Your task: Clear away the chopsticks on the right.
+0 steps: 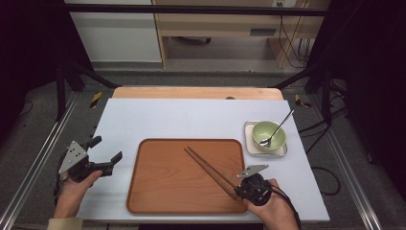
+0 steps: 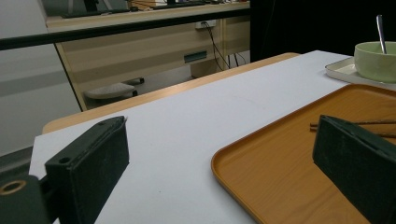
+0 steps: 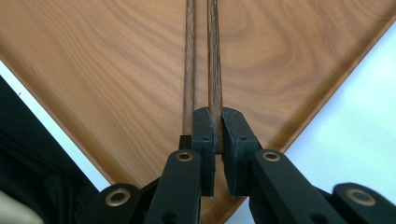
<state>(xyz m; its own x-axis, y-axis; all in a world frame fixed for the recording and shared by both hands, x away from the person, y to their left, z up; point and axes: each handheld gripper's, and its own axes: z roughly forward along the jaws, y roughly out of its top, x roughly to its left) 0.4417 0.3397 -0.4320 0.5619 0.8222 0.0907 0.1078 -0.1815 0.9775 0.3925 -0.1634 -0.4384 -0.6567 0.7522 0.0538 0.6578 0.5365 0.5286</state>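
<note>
Black jaws of the right gripper (image 3: pixel 217 135) pinch the thick ends of two slim dark wooden chopsticks (image 3: pixel 201 56), closed tight so the pair stays together. They slant across the smooth, round-cornered wooden tray (image 1: pixel 163 187), tips near its far edge, probably to be laid down there. At the tray's left, the left gripper (image 1: pixel 106 149) waits with jaws wide and empty.

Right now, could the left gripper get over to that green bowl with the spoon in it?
Probably, but it is a long way: the open left gripper sits left of the tray, the green bowl at the far right. Nothing tall stands between.
</note>
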